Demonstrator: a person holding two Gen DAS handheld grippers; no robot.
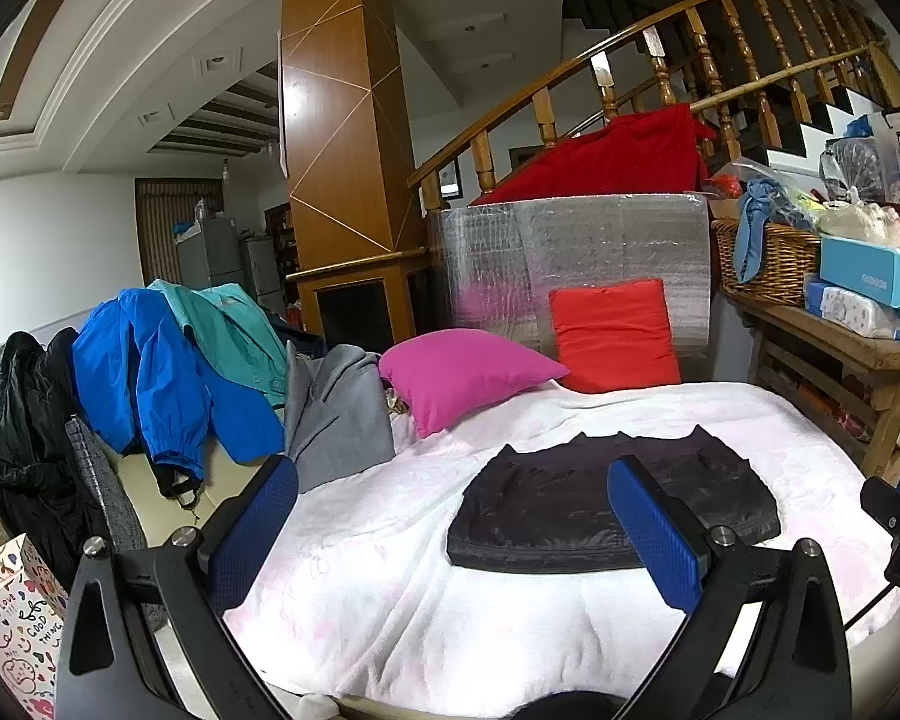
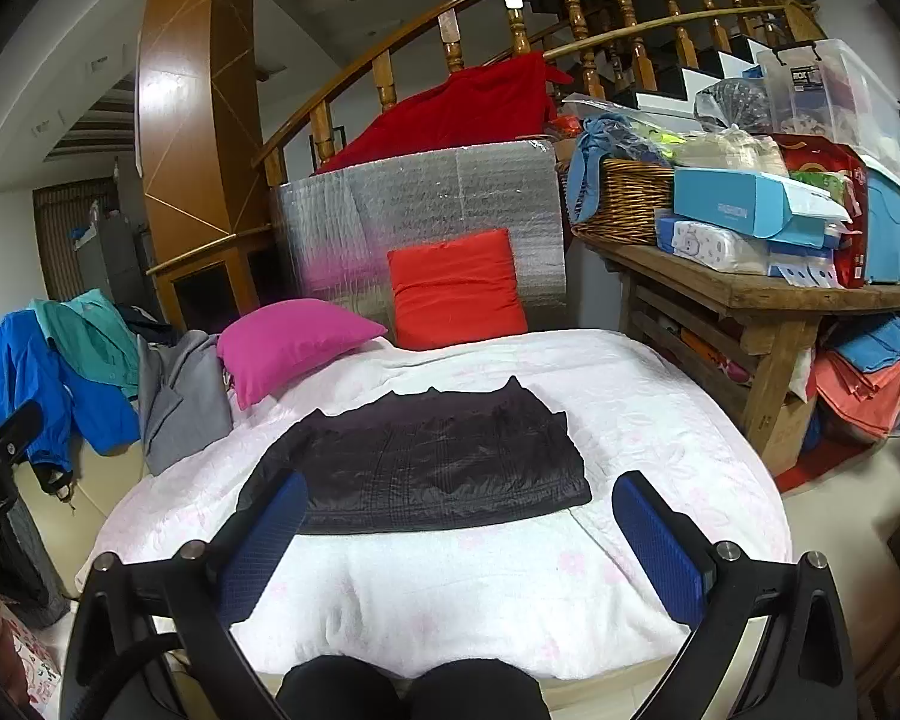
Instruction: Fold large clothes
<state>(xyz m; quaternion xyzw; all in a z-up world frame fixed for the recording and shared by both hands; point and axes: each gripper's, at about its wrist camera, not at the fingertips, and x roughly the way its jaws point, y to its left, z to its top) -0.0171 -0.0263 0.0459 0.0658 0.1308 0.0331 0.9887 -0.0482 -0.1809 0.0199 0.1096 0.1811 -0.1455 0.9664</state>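
Left claw (image 1: 453,525), blue-padded fingers spread wide and empty, hovers above the near edge of a bed under a white, faintly pink-flowered blanket (image 1: 390,588); the folded black quilted garment (image 1: 570,510) lies flat ahead, mostly behind the right finger. Right wrist view: right claw (image 2: 459,531), likewise spread and empty, frames the same folded black quilted garment (image 2: 426,468), which lies just beyond its fingertips, mid-bed, before a magenta cushion (image 2: 288,342) and a red cushion (image 2: 456,291).
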